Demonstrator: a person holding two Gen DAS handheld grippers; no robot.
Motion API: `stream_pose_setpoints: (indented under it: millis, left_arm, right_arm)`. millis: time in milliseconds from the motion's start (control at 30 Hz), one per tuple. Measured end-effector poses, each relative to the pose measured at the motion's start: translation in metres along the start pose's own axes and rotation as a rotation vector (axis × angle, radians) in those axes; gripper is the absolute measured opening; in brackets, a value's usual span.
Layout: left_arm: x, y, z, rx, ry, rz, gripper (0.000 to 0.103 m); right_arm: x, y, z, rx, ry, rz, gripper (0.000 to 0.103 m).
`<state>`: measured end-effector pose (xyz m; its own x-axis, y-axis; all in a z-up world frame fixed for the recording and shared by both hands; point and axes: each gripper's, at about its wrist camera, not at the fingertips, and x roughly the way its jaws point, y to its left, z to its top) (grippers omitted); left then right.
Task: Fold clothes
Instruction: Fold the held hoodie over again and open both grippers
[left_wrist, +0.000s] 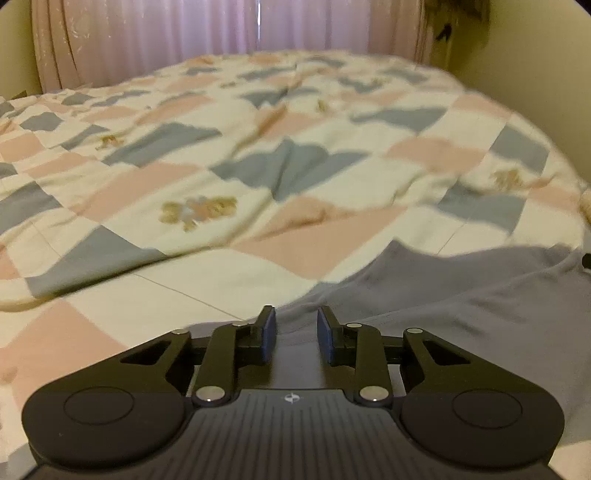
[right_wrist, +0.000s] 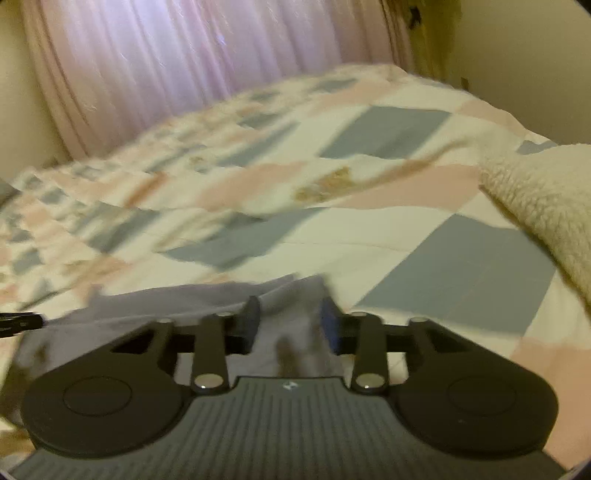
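The room was dim and warm-toned, lit mainly from behind by daylight that glowed through the pink curtain (left_wrist: 207, 33), washing it pale. Both views bowed strongly at the edges, with dark vignetted corners. The left wrist view was only softly blurred across the patchwork quilt (left_wrist: 221, 177). The right wrist view smeared heavily with motion, its quilt (right_wrist: 258, 192) pattern streaked and indistinct.
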<state>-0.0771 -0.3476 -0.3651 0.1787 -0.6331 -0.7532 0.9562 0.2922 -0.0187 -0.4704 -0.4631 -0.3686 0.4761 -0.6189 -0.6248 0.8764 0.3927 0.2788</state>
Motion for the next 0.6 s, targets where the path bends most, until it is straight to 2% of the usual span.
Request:
stream_pose_setpoints:
  millis: [67, 133, 167, 233, 300, 400, 467, 600]
  left_arm:
    - [-0.014, -0.006, -0.01, 0.042, -0.024, -0.022, 0.034]
    - [-0.014, -0.014, -0.027, 0.109, -0.028, -0.012, 0.037]
    - [-0.009, -0.019, -0.036, 0.146, -0.021, 0.015, 0.035]
    - [-0.006, -0.028, -0.048, 0.214, -0.028, 0.067, 0.035]
    - [-0.015, -0.036, -0.049, 0.255, -0.075, 0.107, 0.035]
    - [-0.042, -0.04, -0.053, 0.248, -0.149, 0.104, 0.037]
    - [-0.064, -0.04, -0.06, 0.246, -0.183, 0.087, 0.039]
    - [-0.117, -0.038, -0.077, 0.247, -0.176, 0.047, 0.049]
  right_arm:
    - [0.001, 0.01, -0.022, -0.035, 0.026, 0.008, 0.034]
    - [0.011, 0.009, -0.041, -0.065, 0.039, -0.072, 0.025]
    - [0.008, 0.007, -0.043, -0.043, 0.01, -0.081, 0.019]
    - [-0.007, 0.01, -0.045, -0.017, -0.071, -0.108, 0.025]
    - [-0.03, 0.025, -0.048, -0.022, -0.163, -0.132, 0.039]
    - [-0.075, 0.06, -0.067, -0.015, -0.254, -0.131, 0.041]
    - [-0.108, 0.084, -0.087, 0.01, -0.284, -0.136, 0.047]
    - [-0.168, 0.124, -0.126, 0.075, -0.288, -0.119, 0.052]
